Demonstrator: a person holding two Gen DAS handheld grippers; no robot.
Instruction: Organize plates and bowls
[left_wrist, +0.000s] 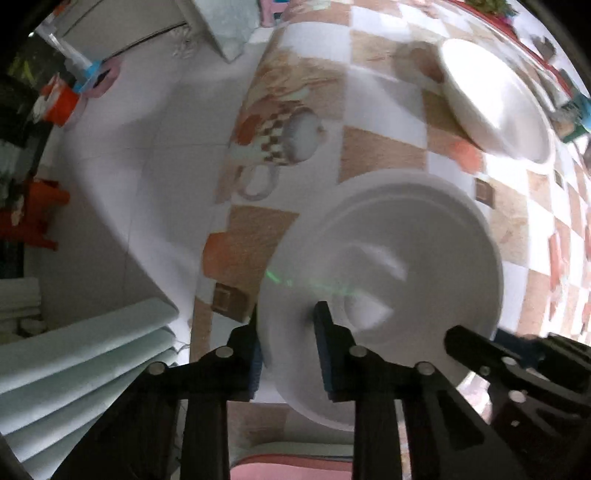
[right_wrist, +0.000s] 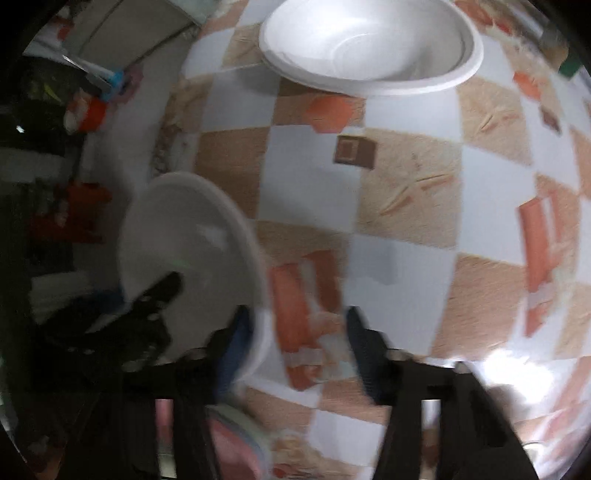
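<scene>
Checked tablecloth (right_wrist: 406, 192); stacked bowl (right_wrist: 369, 40) clearer right-side

Over a checkered tablecloth (right_wrist: 402, 206), the right gripper (right_wrist: 295, 332) straddles the rim of a white plate (right_wrist: 192, 243), the left gripper (right_wrist: 155, 295) across it, a bowl (right_wrist: 369, 44) beyond.

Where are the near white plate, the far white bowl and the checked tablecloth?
Near white round plate (left_wrist: 388, 258): left wrist view, inner well.
Far white bowl (right_wrist: 362, 40): right wrist view, inside.
Checked orange-and-white tablecloth (right_wrist: 406, 192): right wrist view, tan square.
</scene>
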